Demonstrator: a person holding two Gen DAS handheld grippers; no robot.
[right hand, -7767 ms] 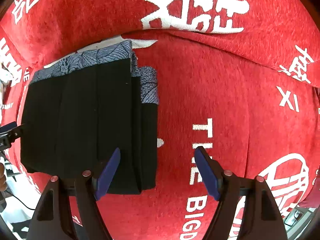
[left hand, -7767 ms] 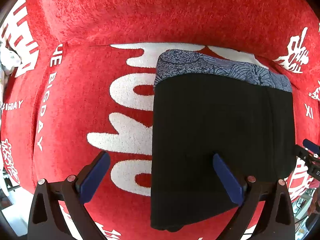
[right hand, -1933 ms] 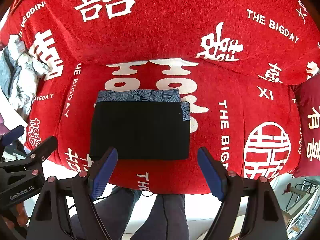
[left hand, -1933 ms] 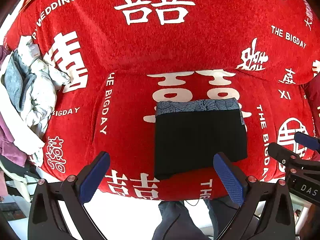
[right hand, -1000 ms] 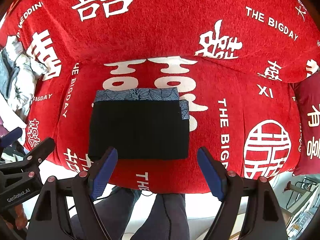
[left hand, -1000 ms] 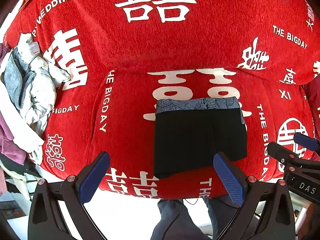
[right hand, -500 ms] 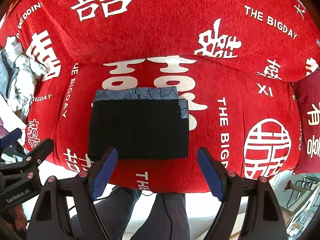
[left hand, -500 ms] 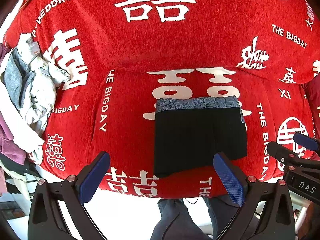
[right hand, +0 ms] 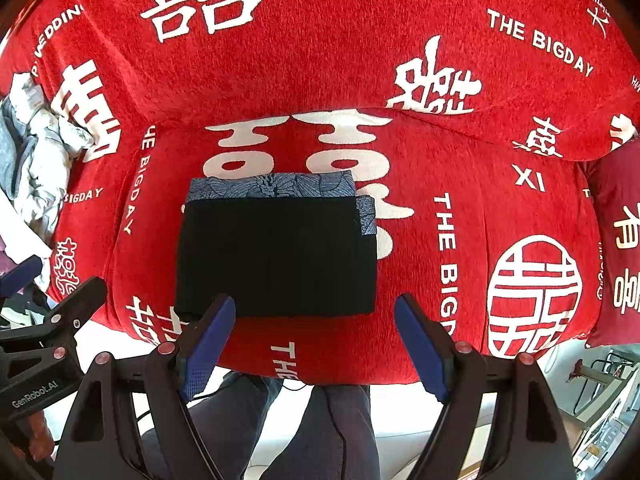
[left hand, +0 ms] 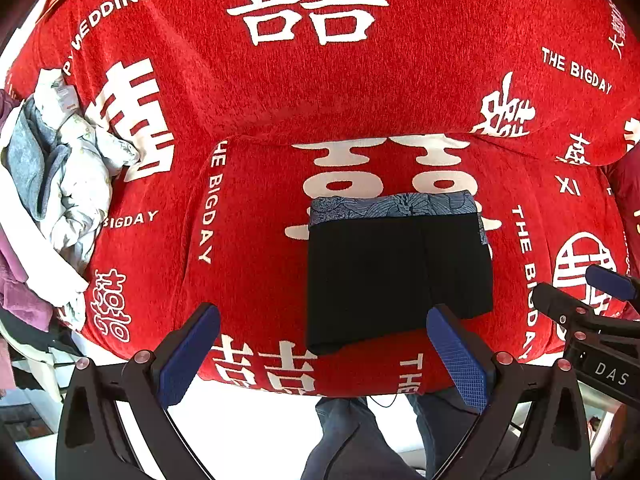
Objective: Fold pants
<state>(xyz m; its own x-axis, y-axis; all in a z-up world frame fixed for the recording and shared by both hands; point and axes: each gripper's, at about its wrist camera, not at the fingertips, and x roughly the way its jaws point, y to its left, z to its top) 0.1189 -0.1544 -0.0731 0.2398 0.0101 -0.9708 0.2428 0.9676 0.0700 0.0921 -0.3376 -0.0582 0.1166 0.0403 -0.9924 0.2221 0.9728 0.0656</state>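
Note:
The black pants (left hand: 396,272) (right hand: 278,256) lie folded into a flat rectangle on the red sofa seat, with a blue patterned band along their far edge. My left gripper (left hand: 324,348) hangs high above the seat's front edge, open and empty. My right gripper (right hand: 316,336) is also held well above the seat, open, with nothing between its blue pads. Both point down at the folded pants without touching them. The right gripper's arm (left hand: 588,320) shows at the edge of the left wrist view, and the left one (right hand: 44,332) in the right wrist view.
A red sofa cover (left hand: 304,80) with white characters and lettering spans seat and backrest. A pile of crumpled light clothes (left hand: 60,184) lies at the sofa's left end. A dark red cushion (right hand: 616,240) sits at the right. A person's legs (right hand: 304,420) stand before the sofa.
Over the last second nothing has visibly moved. Compared with several seconds ago, both grippers have drawn far back and up from the folded pants.

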